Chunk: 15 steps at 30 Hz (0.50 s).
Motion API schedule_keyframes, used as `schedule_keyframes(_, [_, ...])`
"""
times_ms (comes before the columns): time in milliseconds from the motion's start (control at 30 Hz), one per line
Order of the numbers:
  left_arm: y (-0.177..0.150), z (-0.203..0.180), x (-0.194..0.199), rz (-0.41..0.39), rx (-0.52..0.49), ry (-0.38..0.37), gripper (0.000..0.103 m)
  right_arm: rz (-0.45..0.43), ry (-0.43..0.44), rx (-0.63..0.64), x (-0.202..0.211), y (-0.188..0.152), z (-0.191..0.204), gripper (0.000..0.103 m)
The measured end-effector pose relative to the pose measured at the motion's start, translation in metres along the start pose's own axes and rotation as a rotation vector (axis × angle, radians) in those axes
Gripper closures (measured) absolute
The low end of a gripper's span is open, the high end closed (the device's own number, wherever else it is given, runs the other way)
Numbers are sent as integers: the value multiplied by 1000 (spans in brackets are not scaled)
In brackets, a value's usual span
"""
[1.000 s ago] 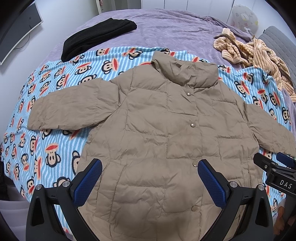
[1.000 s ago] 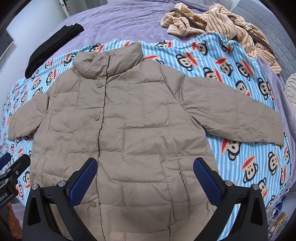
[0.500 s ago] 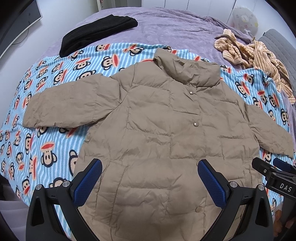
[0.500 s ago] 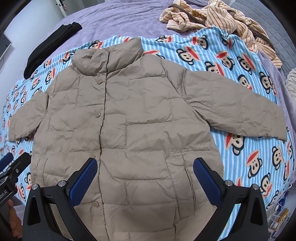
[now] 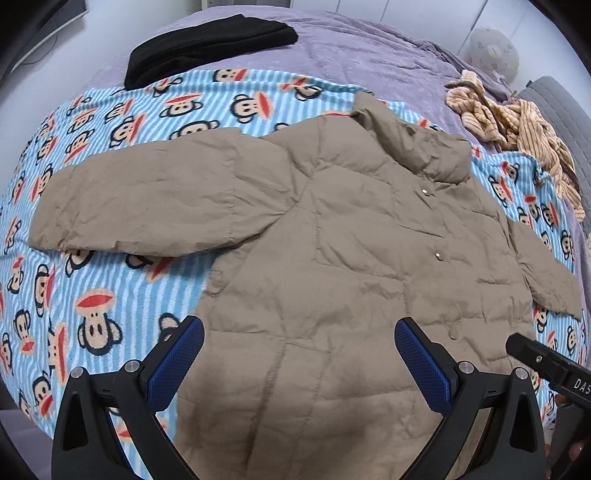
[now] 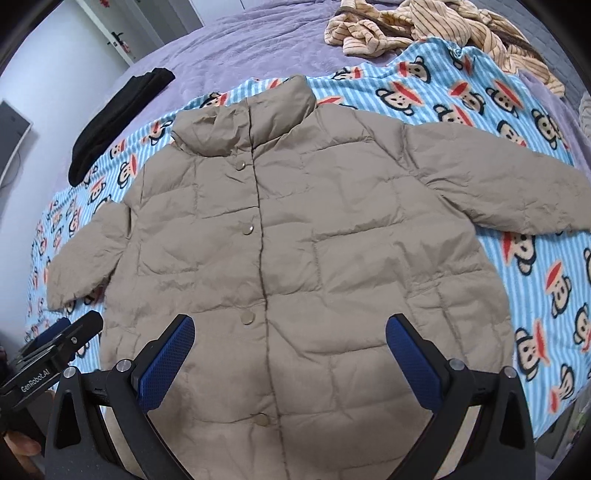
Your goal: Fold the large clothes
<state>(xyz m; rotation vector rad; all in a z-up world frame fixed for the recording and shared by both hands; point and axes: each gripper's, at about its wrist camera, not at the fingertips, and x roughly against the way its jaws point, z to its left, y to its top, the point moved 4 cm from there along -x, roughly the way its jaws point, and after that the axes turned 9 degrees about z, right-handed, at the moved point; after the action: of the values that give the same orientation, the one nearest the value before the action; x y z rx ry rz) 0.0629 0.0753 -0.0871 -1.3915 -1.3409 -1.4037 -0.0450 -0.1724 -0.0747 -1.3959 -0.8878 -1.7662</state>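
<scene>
Left gripper (image 5: 299, 354): jaws spread wide, blue pads (image 5: 177, 363) facing each other, nothing held between them. Whether the pads touch the cloth below cannot be told.

Right gripper (image 6: 290, 350): jaws likewise spread wide, nothing gripped; contact with the cloth cannot be told.

Padded jacket (image 6: 314, 240): tan, quilted, snap-fastened, laid flat front-up with both sleeves spread outward. Its lower body is seen between and ahead of both pairs of jaws; the collar (image 6: 243, 122) lies at the far end from them. One sleeve (image 5: 140, 206) extends ahead and to the left of the left jaws.

Monkey-print blanket (image 5: 92, 295): blue-striped, spread under the jacket.

Purple bedcover (image 5: 351, 55): beyond the blanket.

Black garment (image 5: 207, 48): folded, far ahead-left of the jaws.

Striped beige garment (image 6: 424, 26): crumpled, far ahead-right.
</scene>
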Motion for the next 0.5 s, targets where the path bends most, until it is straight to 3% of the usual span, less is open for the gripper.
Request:
schedule_keyframes(100, [4, 46, -9, -11, 60, 1, 0, 120, -14, 18, -27, -2, 25, 0])
schedule_keyframes(367, [16, 201, -54, -53, 412, -145, 0, 117, 48, 67, -70, -5, 92, 0])
schedule_keyframes(500, [32, 253, -80, -76, 544, -231, 0, 113, 82, 112, -88, -3, 121, 0])
